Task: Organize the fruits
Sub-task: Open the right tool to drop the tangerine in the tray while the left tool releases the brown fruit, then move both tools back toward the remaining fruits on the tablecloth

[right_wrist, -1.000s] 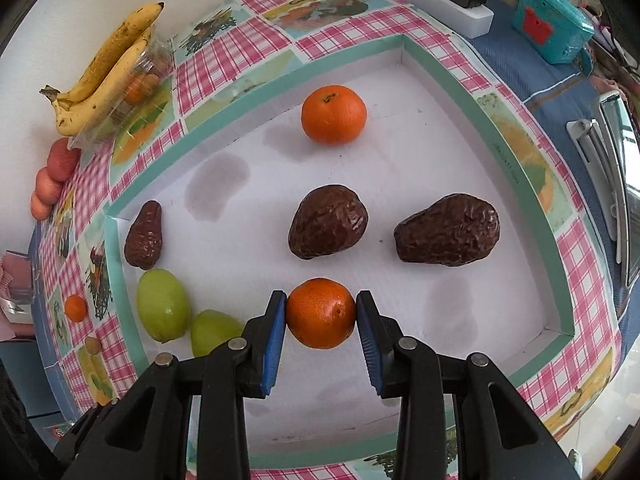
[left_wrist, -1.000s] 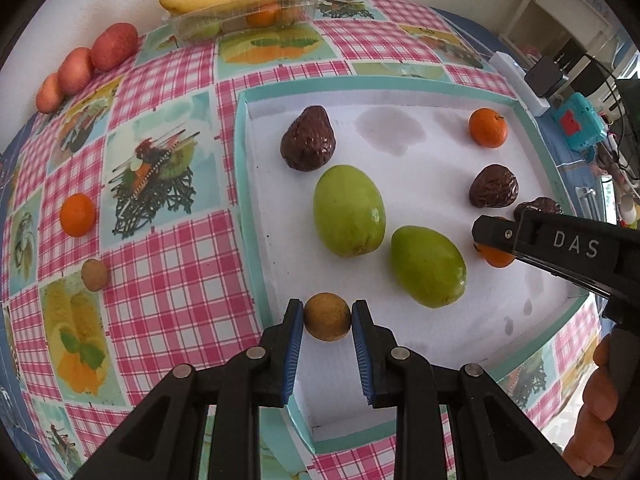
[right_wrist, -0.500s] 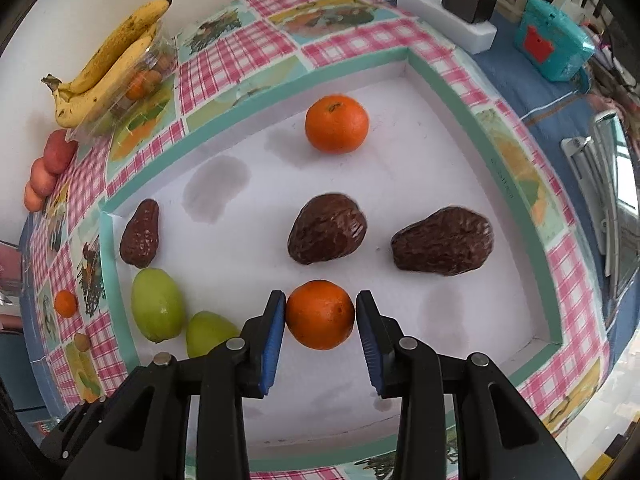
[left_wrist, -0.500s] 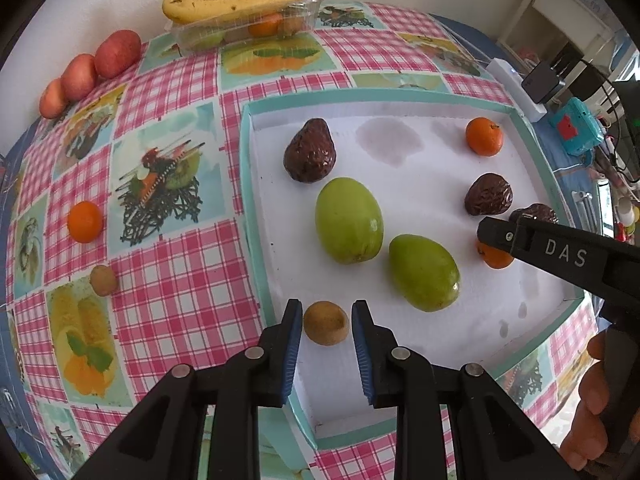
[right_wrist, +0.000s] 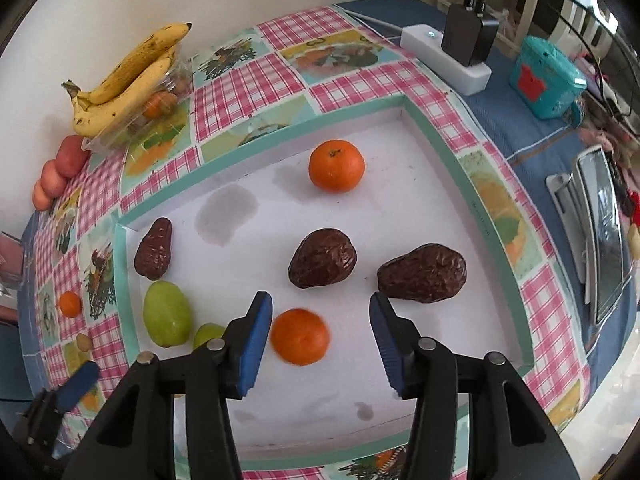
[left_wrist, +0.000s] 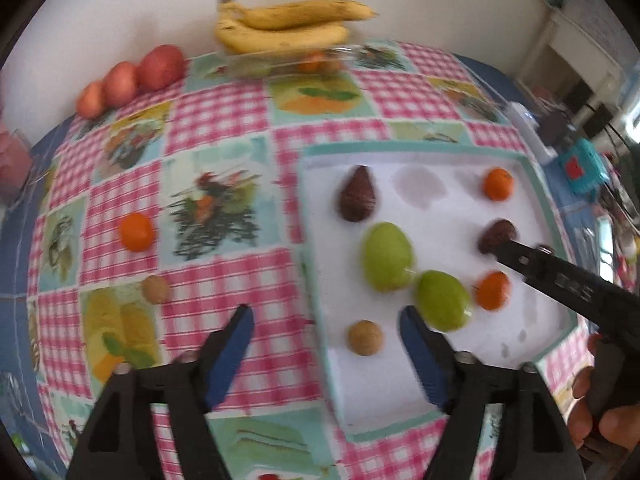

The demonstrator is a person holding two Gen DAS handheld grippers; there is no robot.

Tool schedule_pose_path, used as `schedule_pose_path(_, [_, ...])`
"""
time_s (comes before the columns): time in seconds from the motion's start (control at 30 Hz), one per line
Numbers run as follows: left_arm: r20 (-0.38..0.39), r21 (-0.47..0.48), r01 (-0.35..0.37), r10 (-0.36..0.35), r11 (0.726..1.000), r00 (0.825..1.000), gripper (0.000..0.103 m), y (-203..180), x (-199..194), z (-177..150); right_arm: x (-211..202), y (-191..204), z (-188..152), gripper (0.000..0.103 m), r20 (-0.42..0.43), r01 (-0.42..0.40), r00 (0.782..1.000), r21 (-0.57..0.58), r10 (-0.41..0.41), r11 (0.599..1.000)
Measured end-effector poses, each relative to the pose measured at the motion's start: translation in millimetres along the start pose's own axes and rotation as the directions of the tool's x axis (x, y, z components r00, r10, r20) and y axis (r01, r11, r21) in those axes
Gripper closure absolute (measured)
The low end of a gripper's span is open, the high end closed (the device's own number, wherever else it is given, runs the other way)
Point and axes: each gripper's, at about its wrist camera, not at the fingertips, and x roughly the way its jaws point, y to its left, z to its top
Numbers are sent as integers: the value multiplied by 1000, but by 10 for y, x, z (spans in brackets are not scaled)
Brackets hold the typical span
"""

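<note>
Left wrist view shows the left gripper (left_wrist: 326, 330) spread wide and empty, hovering over the tray's (left_wrist: 316, 248) left rim. A small brown fruit (left_wrist: 364, 337) lies loose on the tray floor, nearer the right finger. Right wrist view has the right gripper (right_wrist: 320, 322) parted too, gripping nothing; a round, slightly blurred orange (right_wrist: 300, 336) rests between its pads, touching neither. White floor lies bare toward the near rim.

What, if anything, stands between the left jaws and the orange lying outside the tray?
Nothing visible. The orange sits alone on the tablecloth, left of the tray; only bare cloth separates it from the open left gripper.
</note>
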Motion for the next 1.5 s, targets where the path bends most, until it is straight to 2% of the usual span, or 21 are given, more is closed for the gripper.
schedule_pose_path(0.03, [9,-24,-21,21,999,1000,16,91,-14,25,-15,-8,-27,41,5,-2,1000,-4,2,1000])
schedule_pose_path(0.07, [15,-39,-33,34,999,999,16,117,-17,33,-23,-7,-31,29,15,-4,1000,-7,4,1000])
schedule_pose_path(0.1, [26,-64,-51,53,997,998,15,207,-31,43,-6,-12,-26,22,21,-5,1000,-9,5,1000])
schedule_pose_path(0.13, [36,-86,-63,67,994,997,14,295,-52,48,-15,-13,-28,22,31,-5,1000,-12,5,1000])
schedule_pose_path(0.2, [60,-145,-82,92,986,994,3,507,-86,47,-12,3,-22,21,40,-3,999,-22,4,1000])
schedule_pose_path(0.23, [70,-176,-92,105,980,992,0,611,-115,41,-18,8,-24,21,44,-4,999,-27,6,1000])
schedule_pose_path(0.37, [94,-261,-136,166,956,982,0,945,-202,24,-33,83,-38,15,60,0,998,-64,4,998])
schedule_pose_path(0.57, [108,-342,-159,207,926,972,0,1266,-290,-11,-148,264,-64,15,155,-9,987,-150,32,989])
schedule_pose_path(0.67, [111,-359,-156,208,920,972,0,1348,-306,-22,-210,375,-86,15,209,-4,977,-197,46,980])
schedule_pose_path(0.8, [100,-363,-160,209,918,973,0,1394,-268,-17,-239,522,-124,15,231,-24,969,-241,81,970])
schedule_pose_path(0.93, [93,-369,-166,214,914,972,0,1467,-267,-30,-199,713,-190,15,227,-14,970,-298,85,954])
schedule_pose_path(1.03, [85,-382,-181,230,906,970,0,1576,-261,-44,-173,808,-239,14,219,-36,969,-323,112,946])
schedule_pose_path(1.23, [51,-429,-216,262,877,964,0,1863,-223,-113,-177,1118,-344,14,222,-22,968,-391,117,920])
schedule_pose_path(1.37, [36,-456,-235,282,858,959,0,2045,-217,-164,-145,1384,-427,14,176,-69,971,-437,160,897])
schedule_pose_path(1.5, [30,-480,-231,279,846,960,0,2200,-207,-208,-157,1661,-527,14,162,-112,963,-487,215,866])
